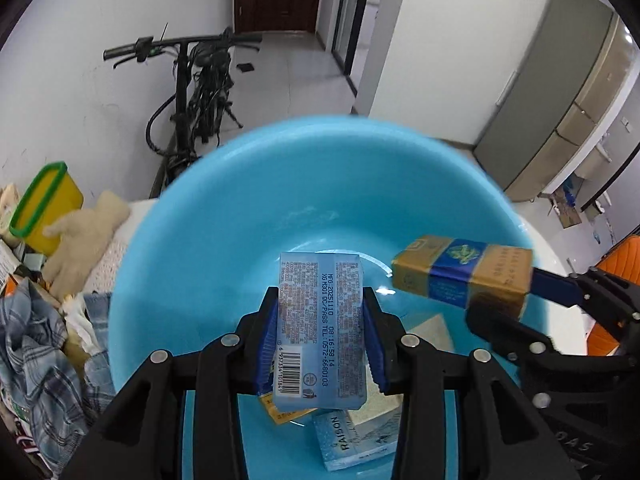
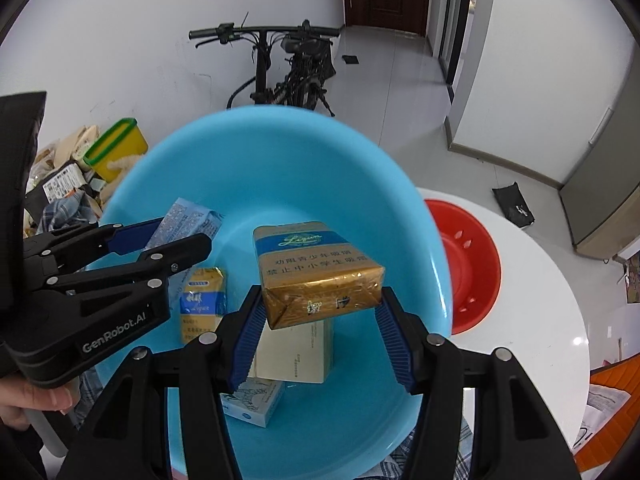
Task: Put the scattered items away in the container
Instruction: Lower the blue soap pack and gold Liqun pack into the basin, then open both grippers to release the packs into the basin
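From the left wrist camera, the left gripper [image 1: 320, 328] pinches a light-blue pack [image 1: 320, 320] between its blue fingers [image 1: 267, 340], held above the blue basin [image 1: 224, 216], where other packs [image 1: 356, 440] already lie; the right gripper [image 1: 516, 292] reaches in from the right, clamping a gold pack [image 1: 460, 270]. From the right wrist camera, the right gripper [image 2: 320, 334] grips the gold pack [image 2: 316, 272] over the basin [image 2: 360, 184], above a cream box [image 2: 296, 352], with a red bowl [image 2: 476, 264] just beside the basin on the white surface [image 2: 552, 320].
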The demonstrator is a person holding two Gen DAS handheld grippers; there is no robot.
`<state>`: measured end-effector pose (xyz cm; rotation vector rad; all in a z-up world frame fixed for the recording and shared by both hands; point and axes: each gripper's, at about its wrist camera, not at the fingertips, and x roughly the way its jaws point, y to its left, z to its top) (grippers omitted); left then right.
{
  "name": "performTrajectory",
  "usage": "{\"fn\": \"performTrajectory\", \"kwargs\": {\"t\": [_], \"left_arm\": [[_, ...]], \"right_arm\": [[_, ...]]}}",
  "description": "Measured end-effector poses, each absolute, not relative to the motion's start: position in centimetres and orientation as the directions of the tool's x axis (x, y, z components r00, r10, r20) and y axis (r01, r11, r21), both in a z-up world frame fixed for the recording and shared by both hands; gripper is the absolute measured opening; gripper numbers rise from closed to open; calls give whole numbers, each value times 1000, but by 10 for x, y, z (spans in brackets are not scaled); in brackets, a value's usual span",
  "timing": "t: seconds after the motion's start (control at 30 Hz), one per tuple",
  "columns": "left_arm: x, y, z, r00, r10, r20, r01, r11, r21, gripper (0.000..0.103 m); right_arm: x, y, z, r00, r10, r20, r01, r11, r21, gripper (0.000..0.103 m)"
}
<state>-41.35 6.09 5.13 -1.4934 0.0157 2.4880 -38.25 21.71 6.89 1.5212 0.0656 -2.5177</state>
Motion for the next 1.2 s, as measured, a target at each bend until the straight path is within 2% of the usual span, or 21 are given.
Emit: {"fn": "performTrajectory", "kwargs": {"t": [0.33, 0.4, 0.43, 0.47, 0.77, 0.87, 0.93, 1.2], "left_arm": [[-411, 59, 39, -410, 191, -892, -196, -973, -119, 42], [-410, 59, 44, -421, 180, -889, -190, -976, -107, 53], [-410, 58, 46, -434, 170, -885, -185, -978, -98, 65], [-408, 57, 48, -451, 164, -877, -183, -979, -89, 67], [-401, 53, 61, -476, 157, -866, -185, -980, -75, 68], [-401, 52, 64, -487, 158, -859, -183, -980, -77, 67], [-402, 52, 65, -487, 156, -859, -183, -980, -75, 67], [-404, 47, 65, -479, 149, -865, -165, -983, -78, 67]], "right_arm": [[-387, 221, 63, -446, -141, -884, 179, -982, 66, 55], [-386, 221, 66, -457, -137, -879, 177, -982, 61, 55], [-385, 221, 67, -458, -140, -878, 179, -982, 63, 55], [-385, 221, 68, -459, -143, -877, 177, -982, 67, 55], [-385, 219, 74, -466, -144, -873, 175, -982, 68, 55], [-384, 216, 74, -480, -137, -867, 184, -981, 54, 57], [-383, 215, 75, -489, -124, -864, 189, -981, 34, 62], [-383, 223, 74, -484, -121, -866, 162, -986, 46, 63]]}}
